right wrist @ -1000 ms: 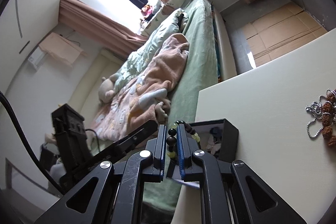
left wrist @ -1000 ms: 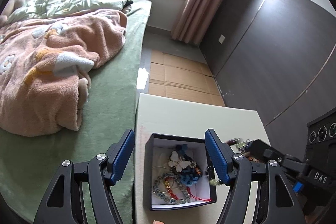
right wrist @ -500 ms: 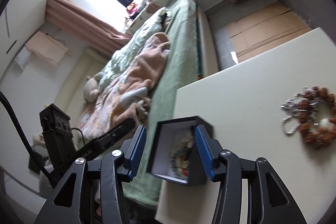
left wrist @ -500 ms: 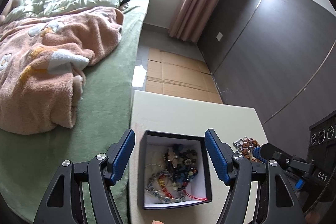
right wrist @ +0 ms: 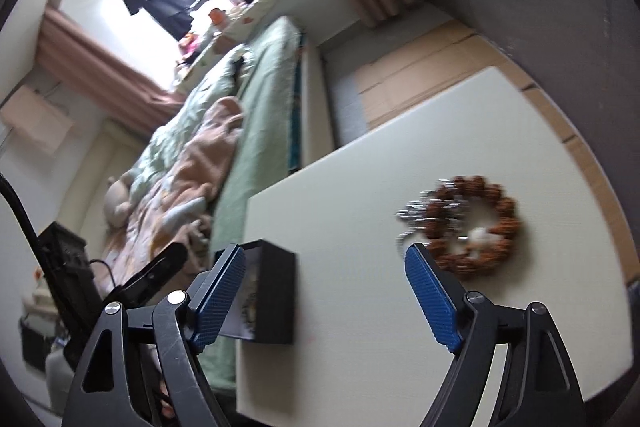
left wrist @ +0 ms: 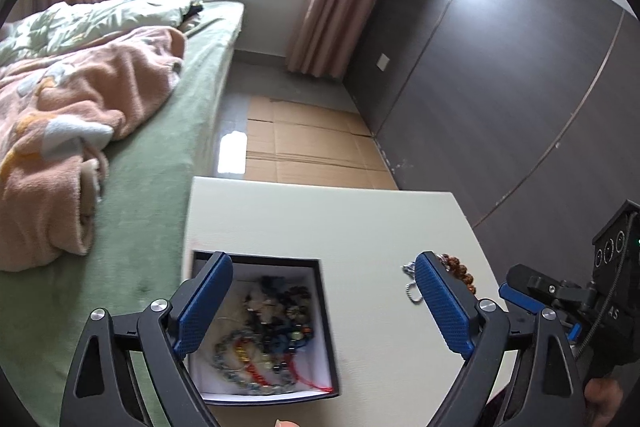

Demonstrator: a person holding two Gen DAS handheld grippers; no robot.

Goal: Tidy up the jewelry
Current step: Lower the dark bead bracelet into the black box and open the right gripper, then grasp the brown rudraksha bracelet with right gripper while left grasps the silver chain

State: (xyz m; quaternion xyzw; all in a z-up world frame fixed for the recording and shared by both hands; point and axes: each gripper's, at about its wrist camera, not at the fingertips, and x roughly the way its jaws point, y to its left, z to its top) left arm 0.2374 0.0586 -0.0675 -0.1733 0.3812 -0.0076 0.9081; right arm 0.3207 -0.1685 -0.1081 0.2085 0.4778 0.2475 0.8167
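A black jewelry box (left wrist: 326,323) with a white lining sits at the near left of the white table (left wrist: 328,223). Several beaded bracelets (left wrist: 272,339) lie piled inside it. My left gripper (left wrist: 324,307) is open and empty, above the box's right side. A brown bead bracelet (right wrist: 476,223) with a silver chain (right wrist: 412,215) lies on the table to the right; it shows partly behind my left gripper's right finger (left wrist: 460,269). My right gripper (right wrist: 324,291) is open and empty, over the table between the box (right wrist: 276,295) and the brown bracelet.
A bed with a green sheet (left wrist: 160,187) and a pink blanket (left wrist: 60,131) runs along the table's left edge. A dark wall panel (left wrist: 500,87) stands on the right. Cardboard (left wrist: 308,147) covers the floor beyond the table.
My right gripper let a dark bead bracelet go into the box, opened wide and swung right toward the brown bracelet. My left gripper shifted right, so the box now sits under its left finger.
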